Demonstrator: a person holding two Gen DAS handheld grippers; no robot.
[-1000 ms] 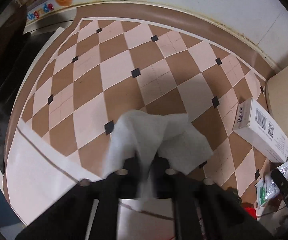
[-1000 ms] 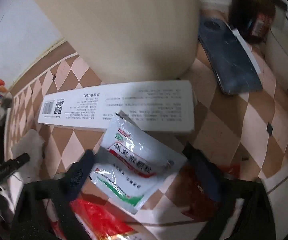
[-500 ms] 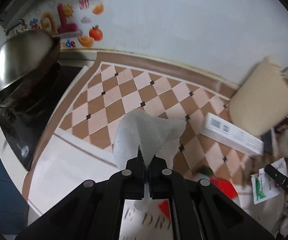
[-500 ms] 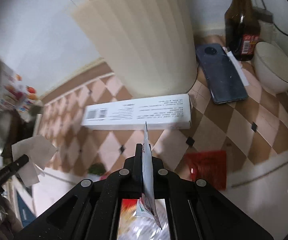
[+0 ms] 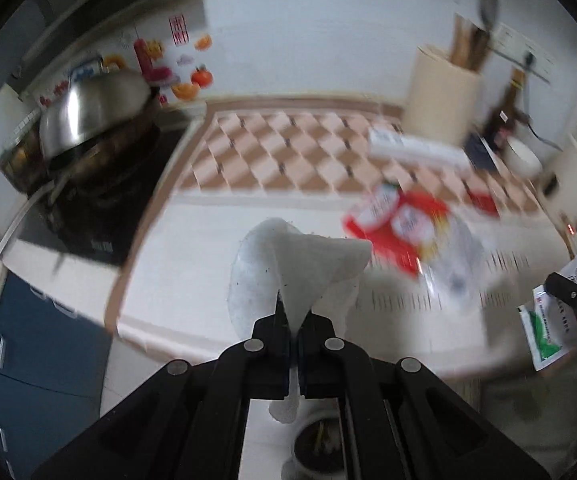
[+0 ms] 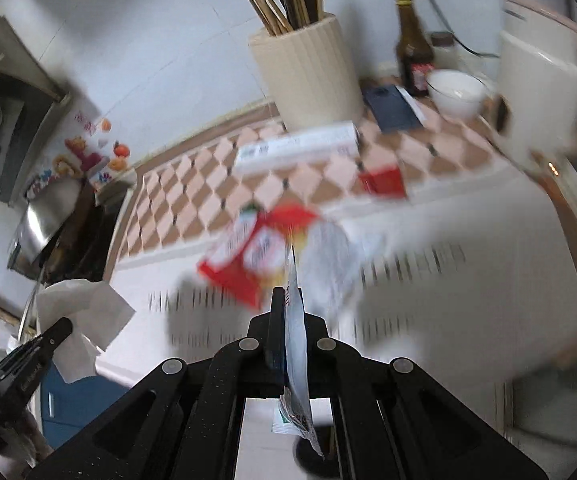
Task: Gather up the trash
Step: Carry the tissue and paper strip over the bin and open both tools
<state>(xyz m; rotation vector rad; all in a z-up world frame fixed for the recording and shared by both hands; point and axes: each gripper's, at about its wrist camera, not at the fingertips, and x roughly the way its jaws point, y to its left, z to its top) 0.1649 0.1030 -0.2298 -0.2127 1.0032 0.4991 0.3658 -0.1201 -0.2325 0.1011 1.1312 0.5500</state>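
Note:
My left gripper [image 5: 294, 310] is shut on a crumpled white tissue [image 5: 300, 260], held in the air in front of the counter's edge. My right gripper [image 6: 289, 302] is shut on a white sachet with green and red print [image 6: 296, 332], seen edge-on and hanging below the jaws. In the left wrist view the right gripper [image 5: 568, 296] shows at the far right with the sachet [image 5: 548, 330]. At the left of the right wrist view the left gripper [image 6: 36, 354] carries the tissue [image 6: 84, 312]. A red snack bag [image 6: 256, 256] lies on the counter, blurred.
On the tiled counter lie a long white box [image 6: 296, 150] and a small red packet [image 6: 382, 182], with a cream utensil holder [image 6: 308, 76], a phone [image 6: 392, 108], a brown bottle [image 6: 412, 52] and a white bowl [image 6: 456, 90] behind. A steel lid [image 5: 88, 112] covers the stove. A dark round container [image 5: 320, 446] stands below.
My right gripper shut on the sachet that lay on the counter. Both grippers rose and drew back from the counter, each carrying its piece, and the view widened.

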